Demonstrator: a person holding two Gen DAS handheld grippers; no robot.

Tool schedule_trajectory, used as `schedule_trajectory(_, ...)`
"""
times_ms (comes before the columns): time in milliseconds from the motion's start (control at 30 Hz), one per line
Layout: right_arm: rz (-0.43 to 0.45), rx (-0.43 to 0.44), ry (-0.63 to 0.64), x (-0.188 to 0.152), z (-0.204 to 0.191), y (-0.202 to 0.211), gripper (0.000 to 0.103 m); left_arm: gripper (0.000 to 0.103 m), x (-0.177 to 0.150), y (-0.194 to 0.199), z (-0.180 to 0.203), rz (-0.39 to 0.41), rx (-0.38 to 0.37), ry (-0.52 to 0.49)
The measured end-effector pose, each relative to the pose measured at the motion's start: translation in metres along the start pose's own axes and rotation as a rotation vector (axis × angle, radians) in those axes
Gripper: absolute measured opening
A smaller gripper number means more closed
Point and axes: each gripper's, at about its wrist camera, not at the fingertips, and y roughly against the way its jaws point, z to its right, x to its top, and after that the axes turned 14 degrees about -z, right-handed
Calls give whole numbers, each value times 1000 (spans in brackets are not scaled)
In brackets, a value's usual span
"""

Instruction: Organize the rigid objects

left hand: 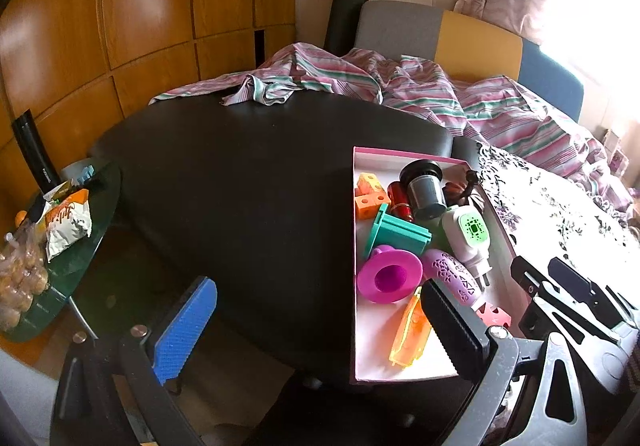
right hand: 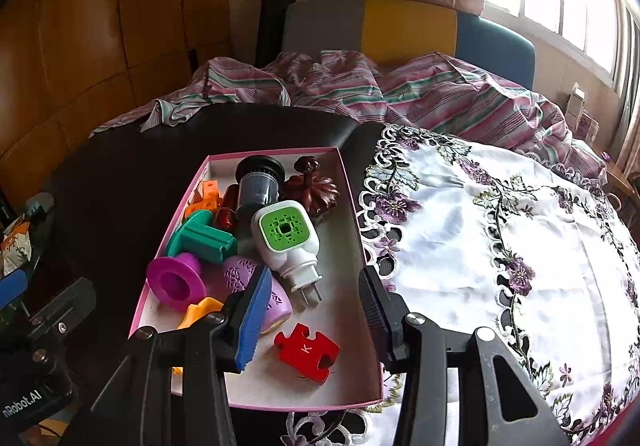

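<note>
Sitting together in a shallow pink-edged cardboard box [right hand: 352, 181] on the black padded surface [left hand: 240, 173] are all the rigid items in view: a white plug-in device with a green vented face [right hand: 286, 234], a dark grey cylindrical filter cup [right hand: 258, 181], a carved brown wooden flower knob [right hand: 314, 185], a teal plastic spool [right hand: 202, 238], a magenta plastic funnel-shaped piece [right hand: 174, 280], a purple patterned oval case [right hand: 276, 302], orange holed blocks [right hand: 206, 195], a shiny red cylinder [right hand: 228, 209], a translucent orange clip [left hand: 412, 330] and a red wooden puzzle piece marked K [right hand: 306, 352]. Pile is loose, things leaning on each other toward the box's left side, likely dropped in rather than arranged. No loose rigid item shows on the black surface or on the white embroidered cloth [right hand: 480, 246] beside the box.

Right gripper [right hand: 312, 310] hangs over the near end of the box, jaws spread wide, gripping nothing, puzzle piece just below between them. Left gripper [left hand: 320, 318] sits off the box's left edge, jaws spread, nothing between them.

Fits either a collecting job that has everything boxed, or a box about to be sorted out onto the cloth; can't tell which.
</note>
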Motion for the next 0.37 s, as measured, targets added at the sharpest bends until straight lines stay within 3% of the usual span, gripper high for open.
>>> schedule_trajectory(200, -7, 4, 1, -1, 1, -2, 46, 95, -1, 1, 7, 34, -3, -6)
schedule_trajectory(367, -6, 18, -4, 2, 9, -4, 46, 94, 3, -3, 10, 17, 0, -16)
